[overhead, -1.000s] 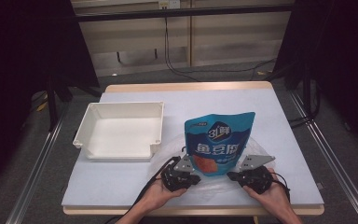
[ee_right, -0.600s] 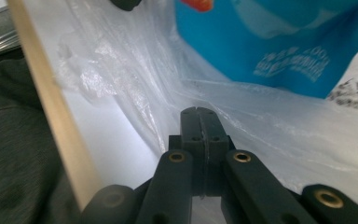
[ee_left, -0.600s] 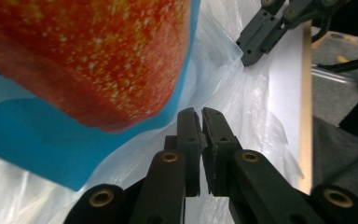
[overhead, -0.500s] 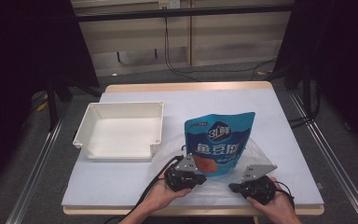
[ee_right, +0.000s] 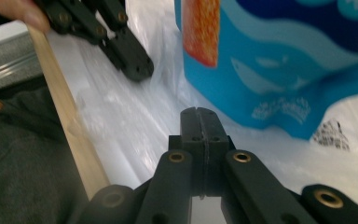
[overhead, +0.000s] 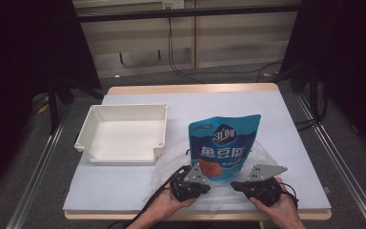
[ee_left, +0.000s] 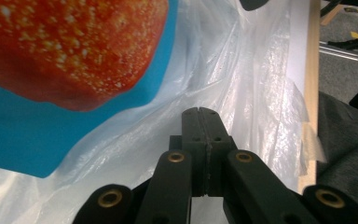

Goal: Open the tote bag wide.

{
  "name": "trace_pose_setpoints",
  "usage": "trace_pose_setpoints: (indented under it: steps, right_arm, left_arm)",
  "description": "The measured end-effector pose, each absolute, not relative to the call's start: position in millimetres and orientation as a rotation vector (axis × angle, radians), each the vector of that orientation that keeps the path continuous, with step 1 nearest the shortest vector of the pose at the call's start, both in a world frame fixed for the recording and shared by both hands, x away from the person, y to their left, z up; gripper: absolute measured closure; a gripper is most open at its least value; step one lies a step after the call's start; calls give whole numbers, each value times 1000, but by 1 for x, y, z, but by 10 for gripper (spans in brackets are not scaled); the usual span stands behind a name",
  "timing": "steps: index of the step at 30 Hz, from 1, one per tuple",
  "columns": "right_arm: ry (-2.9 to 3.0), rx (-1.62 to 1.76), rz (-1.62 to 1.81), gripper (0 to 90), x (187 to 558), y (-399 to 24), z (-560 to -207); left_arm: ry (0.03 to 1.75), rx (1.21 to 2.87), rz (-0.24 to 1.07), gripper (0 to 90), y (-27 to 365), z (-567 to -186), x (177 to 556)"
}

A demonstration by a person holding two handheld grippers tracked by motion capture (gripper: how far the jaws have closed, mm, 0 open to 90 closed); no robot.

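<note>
both grippers, left gripper [overhead: 196,183] and right gripper [overhead: 242,185], sit closed on the clear plastic bag [overhead: 171,162] at the table's near edge, blue snack pouch [overhead: 223,148] lying on it, so pulling evenly looks wise.

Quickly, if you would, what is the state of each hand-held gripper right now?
Left hand-held gripper: closed, holding nothing visible.
Right hand-held gripper: closed, holding nothing visible.

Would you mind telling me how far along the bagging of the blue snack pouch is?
Done: the blue pouch lies on the clear plastic bag. In hand: the left gripper and right gripper sit at the bag's near edge, jaws closed. Left: apparently getting the pouch inside; the white tray holds nothing.
</note>
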State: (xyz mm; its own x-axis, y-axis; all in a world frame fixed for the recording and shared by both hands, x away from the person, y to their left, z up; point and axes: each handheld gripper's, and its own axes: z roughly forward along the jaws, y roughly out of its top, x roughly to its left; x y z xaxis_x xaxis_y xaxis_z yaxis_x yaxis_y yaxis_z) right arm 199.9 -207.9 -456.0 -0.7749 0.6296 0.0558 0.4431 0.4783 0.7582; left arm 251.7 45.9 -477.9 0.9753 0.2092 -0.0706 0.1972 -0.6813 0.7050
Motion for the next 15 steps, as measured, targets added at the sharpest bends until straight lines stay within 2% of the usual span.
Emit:
trace_pose_setpoints:
  steps: [7,15]
  right_arm:
    - [2491,910,1198,900,213,-188,-459]
    - [2528,948,1104,900,221,-186,-477]
  left_arm:
    - [265,2374,1,900,47,-475,253]
    - [272,2294,-11,900,51,-468,257]
